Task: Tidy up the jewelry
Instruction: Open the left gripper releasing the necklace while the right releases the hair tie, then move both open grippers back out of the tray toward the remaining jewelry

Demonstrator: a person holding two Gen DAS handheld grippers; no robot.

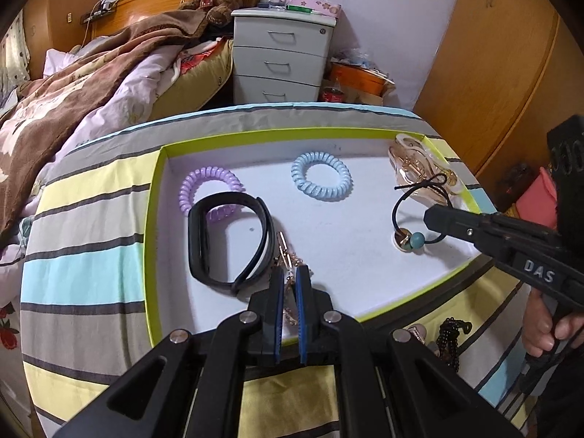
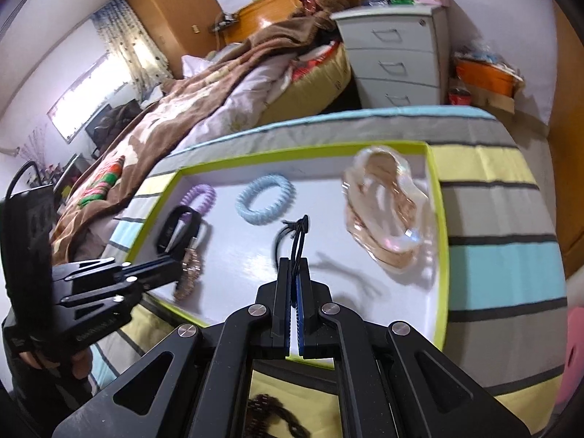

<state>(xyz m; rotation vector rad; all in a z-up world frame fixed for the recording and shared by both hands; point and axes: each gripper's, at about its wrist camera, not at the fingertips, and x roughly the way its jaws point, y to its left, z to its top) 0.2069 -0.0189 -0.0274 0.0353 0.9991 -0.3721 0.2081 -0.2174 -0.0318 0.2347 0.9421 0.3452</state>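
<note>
A white tray with a green rim (image 1: 153, 197) (image 2: 436, 197) lies on a striped cloth. In it are a purple coil tie (image 1: 210, 191) (image 2: 200, 197), a blue coil tie (image 1: 321, 175) (image 2: 264, 197), a black wristband (image 1: 228, 241) (image 2: 179, 230), a clear hair claw (image 1: 419, 168) (image 2: 387, 211) and a gold chain bracelet (image 1: 288, 259) (image 2: 188, 273). My left gripper (image 1: 290, 273) (image 2: 179, 261) is shut on the gold bracelet near the tray's front edge. My right gripper (image 2: 295, 266) (image 1: 429, 215) is shut on a black elastic hair tie (image 2: 295, 233) with a teal bead (image 1: 418, 239), over the tray's right part.
A black bead necklace (image 1: 450, 339) (image 2: 270, 416) lies on the cloth in front of the tray. Beyond the table are a bed with a brown blanket (image 1: 91, 84), a white drawer unit (image 1: 281, 58) (image 2: 394, 47) and wooden wardrobes (image 1: 492, 73).
</note>
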